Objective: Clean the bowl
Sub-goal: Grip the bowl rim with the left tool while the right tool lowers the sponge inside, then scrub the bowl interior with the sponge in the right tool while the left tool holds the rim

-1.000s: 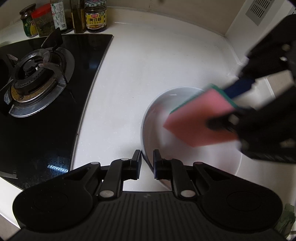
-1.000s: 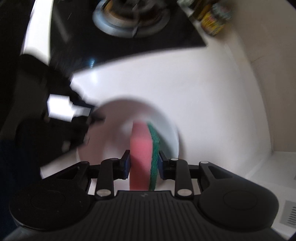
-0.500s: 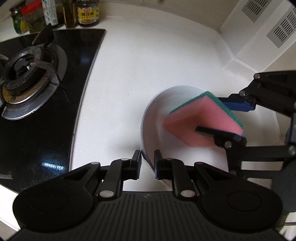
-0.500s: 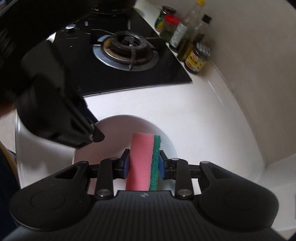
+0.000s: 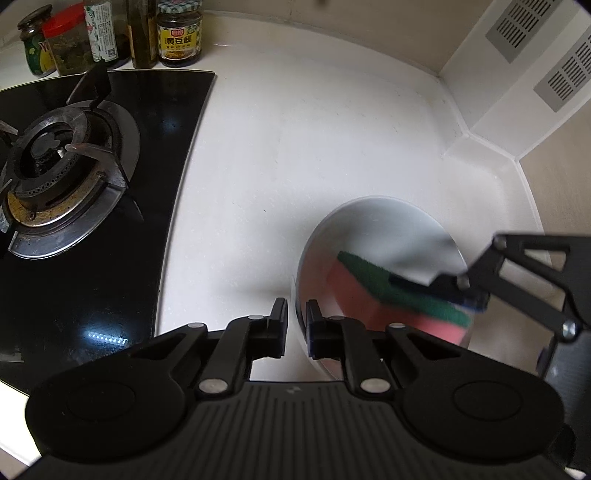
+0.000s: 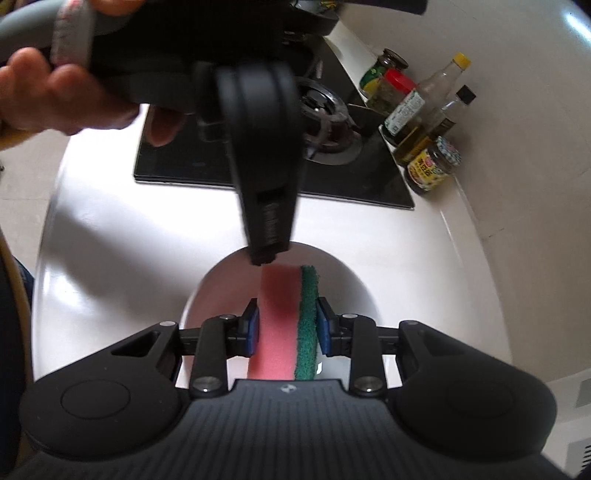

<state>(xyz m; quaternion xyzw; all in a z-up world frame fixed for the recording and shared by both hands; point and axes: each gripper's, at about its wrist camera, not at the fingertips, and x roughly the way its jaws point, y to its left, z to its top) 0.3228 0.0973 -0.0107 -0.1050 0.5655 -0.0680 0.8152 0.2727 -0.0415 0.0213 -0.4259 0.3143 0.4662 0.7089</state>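
A white bowl stands tilted on the white counter, and its near rim passes between the fingers of my left gripper. The left jaws are closing on that rim and hold it. My right gripper is shut on a pink sponge with a green scouring side. The sponge reaches down into the bowl, blurred by motion, its green side up in the left wrist view. The left gripper hangs over the bowl's far rim in the right wrist view.
A black gas hob lies left of the bowl. Jars and bottles line the back wall behind it. A corner wall with vent grilles closes off the right. A person's hand holds the left gripper.
The sponge has swept lower and nearer inside the bowl and turned its green side up. The right gripper's view has rolled and swung. The left gripper has stayed on the rim.
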